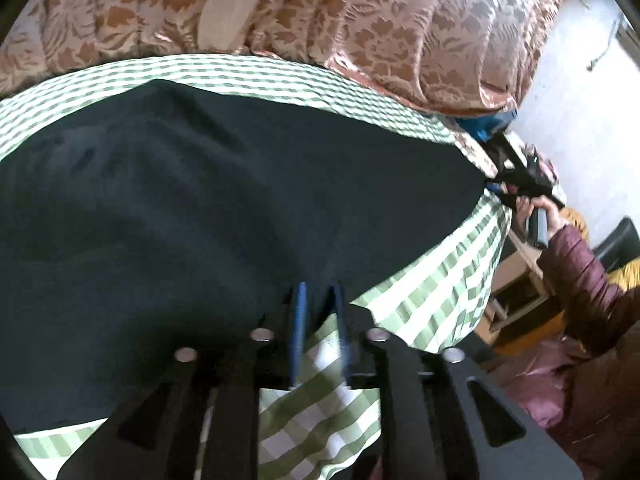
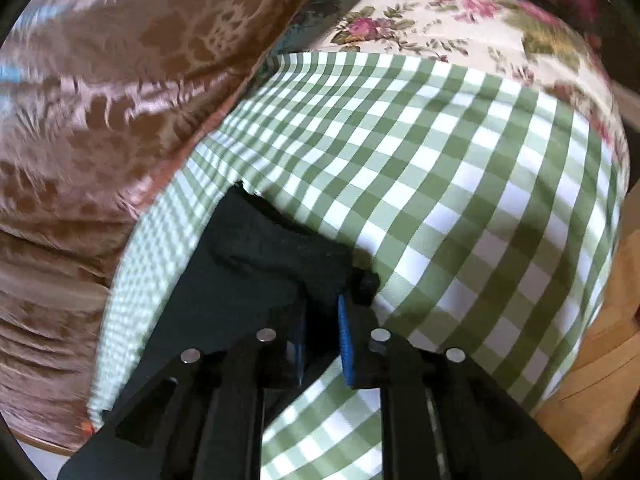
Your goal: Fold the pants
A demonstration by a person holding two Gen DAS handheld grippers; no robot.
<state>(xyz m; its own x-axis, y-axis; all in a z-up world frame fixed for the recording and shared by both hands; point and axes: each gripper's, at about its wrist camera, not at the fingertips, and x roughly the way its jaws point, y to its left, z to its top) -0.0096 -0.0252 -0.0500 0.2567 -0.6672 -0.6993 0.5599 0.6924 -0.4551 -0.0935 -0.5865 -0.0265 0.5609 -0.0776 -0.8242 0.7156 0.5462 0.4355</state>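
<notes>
The dark navy pants (image 1: 200, 208) lie spread wide on a green-and-white checked cloth (image 1: 452, 292). My left gripper (image 1: 320, 296) is shut on the near edge of the pants, its blue pads close together around the fabric. In the left wrist view my right gripper (image 1: 504, 184) pinches the far right corner of the pants. In the right wrist view my right gripper (image 2: 322, 316) is shut on a bunched end of the pants (image 2: 256, 256), lifted slightly off the checked cloth (image 2: 460, 184).
A pink-brown patterned quilt (image 1: 360, 20) is piled behind the cloth and shows in the right wrist view (image 2: 100, 120). A floral sheet (image 2: 460, 20) lies beyond the cloth. A wooden piece of furniture (image 1: 520, 300) stands at the right, with a white floor (image 1: 580, 92) beyond.
</notes>
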